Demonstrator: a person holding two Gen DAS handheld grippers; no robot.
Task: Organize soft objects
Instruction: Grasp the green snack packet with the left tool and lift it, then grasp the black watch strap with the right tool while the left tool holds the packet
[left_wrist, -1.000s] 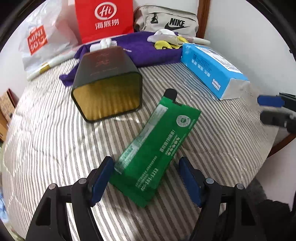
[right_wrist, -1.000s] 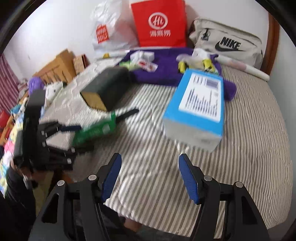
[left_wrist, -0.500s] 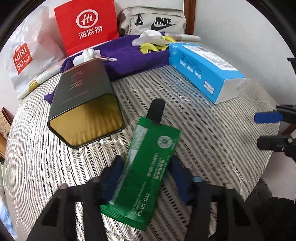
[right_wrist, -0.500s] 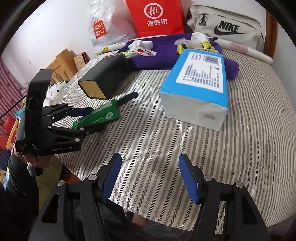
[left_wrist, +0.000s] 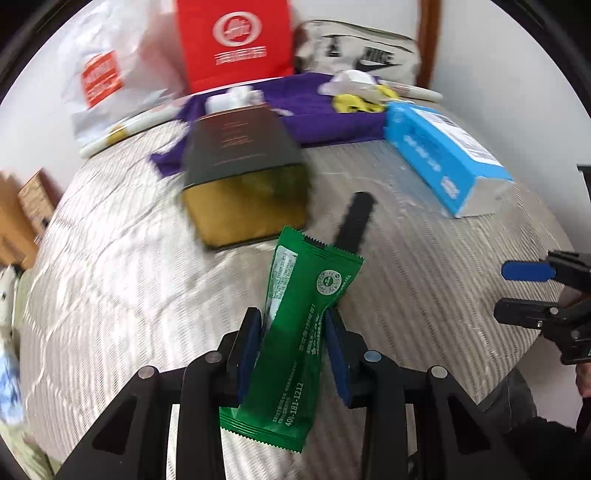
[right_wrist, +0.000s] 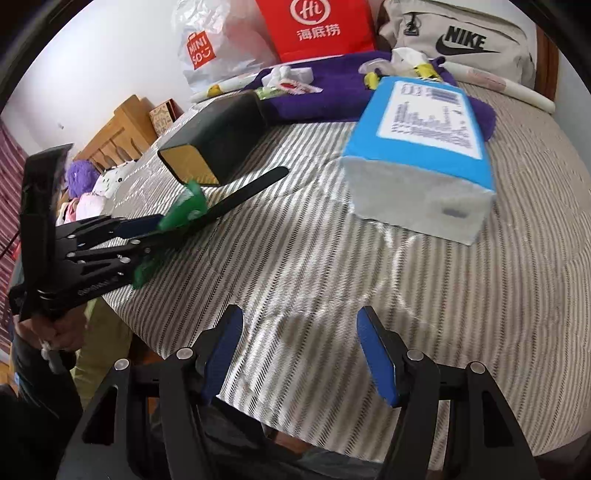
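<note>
My left gripper (left_wrist: 293, 339) is shut on a green soft packet (left_wrist: 299, 332) and holds it lifted above the striped bed cover (left_wrist: 129, 295). The packet also shows in the right wrist view (right_wrist: 184, 210), pinched in the left gripper (right_wrist: 140, 236). My right gripper (right_wrist: 299, 354) is open and empty, near the front edge of the bed. A blue tissue pack (right_wrist: 421, 151) lies ahead of it; it also shows in the left wrist view (left_wrist: 443, 155). A purple cloth (left_wrist: 314, 110) lies at the back.
A dark box with a gold end (left_wrist: 243, 173) lies on its side mid-bed. A black strap (right_wrist: 251, 188) lies beside it. A red paper bag (right_wrist: 314, 26), a white Miniso bag (right_wrist: 207, 48) and a Nike pouch (right_wrist: 458, 40) stand at the wall. Wooden furniture (right_wrist: 122, 129) is at the left.
My left gripper has shut on the green packet and lifted it off the cover. My right gripper has moved in closer to the tissue pack and stayed open.
</note>
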